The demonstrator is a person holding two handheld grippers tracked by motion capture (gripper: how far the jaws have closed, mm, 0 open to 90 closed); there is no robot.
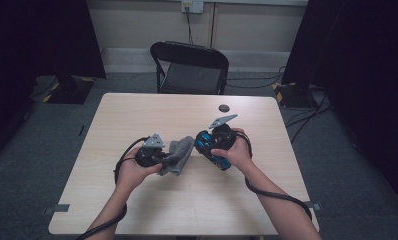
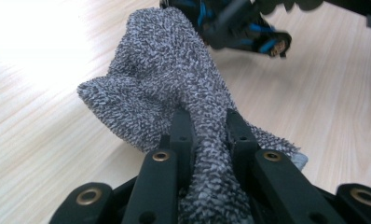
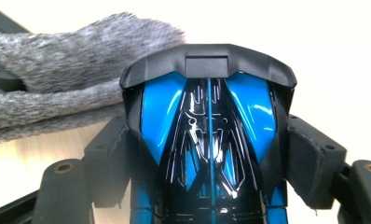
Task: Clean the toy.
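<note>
- Toy car, blue/black, sits clamped betw. our right gripper jaws, tail end pointing away from the grip; held just above the table
- Grey cloth is pinched in our left gripper, its free end draped fwd onto the car
- Judgement: we're wiping the car; keep both grips firm, sweep cloth along the body w/ light pressure; don't drag it off
</note>
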